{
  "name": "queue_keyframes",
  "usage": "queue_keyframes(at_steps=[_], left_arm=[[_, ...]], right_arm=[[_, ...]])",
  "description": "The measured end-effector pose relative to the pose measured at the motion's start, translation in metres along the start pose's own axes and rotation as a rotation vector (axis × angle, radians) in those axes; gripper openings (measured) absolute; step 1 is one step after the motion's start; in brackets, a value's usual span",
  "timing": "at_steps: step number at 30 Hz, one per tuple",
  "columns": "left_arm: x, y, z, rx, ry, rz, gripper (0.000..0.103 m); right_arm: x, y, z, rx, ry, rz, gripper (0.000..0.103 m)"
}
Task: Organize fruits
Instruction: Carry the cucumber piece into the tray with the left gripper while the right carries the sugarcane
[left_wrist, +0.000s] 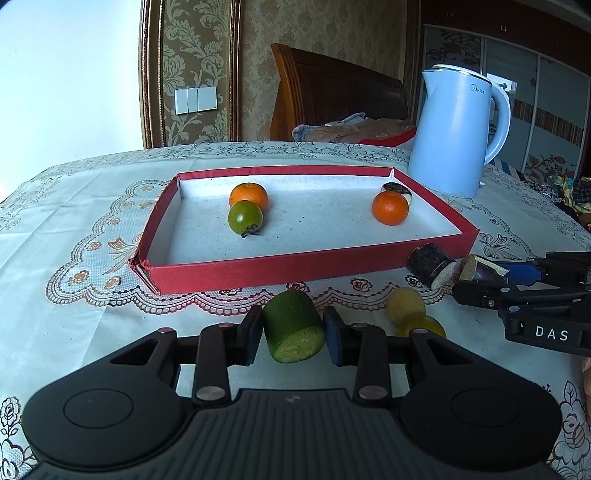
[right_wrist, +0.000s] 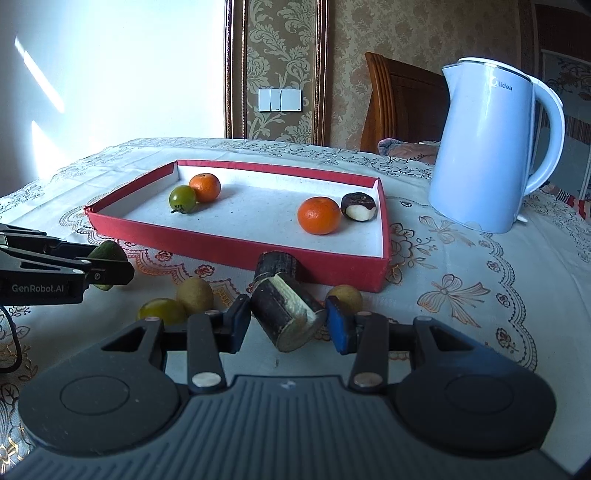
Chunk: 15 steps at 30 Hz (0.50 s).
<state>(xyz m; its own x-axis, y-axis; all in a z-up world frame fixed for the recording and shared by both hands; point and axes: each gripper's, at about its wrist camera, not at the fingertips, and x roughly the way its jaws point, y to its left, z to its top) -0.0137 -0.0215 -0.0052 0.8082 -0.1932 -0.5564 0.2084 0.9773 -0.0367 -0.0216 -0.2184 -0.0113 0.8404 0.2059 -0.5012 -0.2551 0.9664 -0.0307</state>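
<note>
A red tray (left_wrist: 258, 271) (right_wrist: 236, 254) holds two oranges (left_wrist: 249, 195) (left_wrist: 390, 208), a green tomato (left_wrist: 245, 218) and a dark chestnut-like piece (right_wrist: 358, 207). My left gripper (left_wrist: 291, 334) is shut on a green cucumber chunk (left_wrist: 293, 325) in front of the tray's near wall; it also shows in the right wrist view (right_wrist: 107, 254). My right gripper (right_wrist: 286, 319) is shut on a dark sugarcane piece (right_wrist: 286, 317), seen too in the left wrist view (left_wrist: 480, 269). A second sugarcane piece (left_wrist: 430, 265) (right_wrist: 275, 264) lies against the tray's near wall.
A pale blue kettle (left_wrist: 456, 133) (right_wrist: 487, 147) stands right of the tray. A kiwi (right_wrist: 194, 295), a yellow-green fruit (right_wrist: 161, 310) and another brownish fruit (right_wrist: 347, 295) lie on the lace tablecloth (left_wrist: 74, 221) between the grippers.
</note>
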Motion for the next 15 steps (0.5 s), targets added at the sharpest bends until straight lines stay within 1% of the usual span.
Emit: queue_keyframes(at_steps=[3,9,12,15], left_arm=[[-0.002,0.001,0.001,-0.007,-0.011,-0.005,0.035],[-0.008,-0.001,0.008,-0.014,-0.054,0.012,0.035],[-0.006,-0.003,0.015,-0.020,-0.053,0.027,0.035],[-0.001,-0.005,0.023,-0.029,-0.051,0.023,0.035]], right_arm=[[-0.003,0.001,0.001,0.019,-0.021,-0.007,0.042],[-0.008,0.003,0.012,0.069,-0.071,-0.026,0.042],[-0.008,0.004,0.021,0.089,-0.092,-0.039,0.042],[-0.005,0.005,0.029,0.103,-0.105,-0.048,0.042]])
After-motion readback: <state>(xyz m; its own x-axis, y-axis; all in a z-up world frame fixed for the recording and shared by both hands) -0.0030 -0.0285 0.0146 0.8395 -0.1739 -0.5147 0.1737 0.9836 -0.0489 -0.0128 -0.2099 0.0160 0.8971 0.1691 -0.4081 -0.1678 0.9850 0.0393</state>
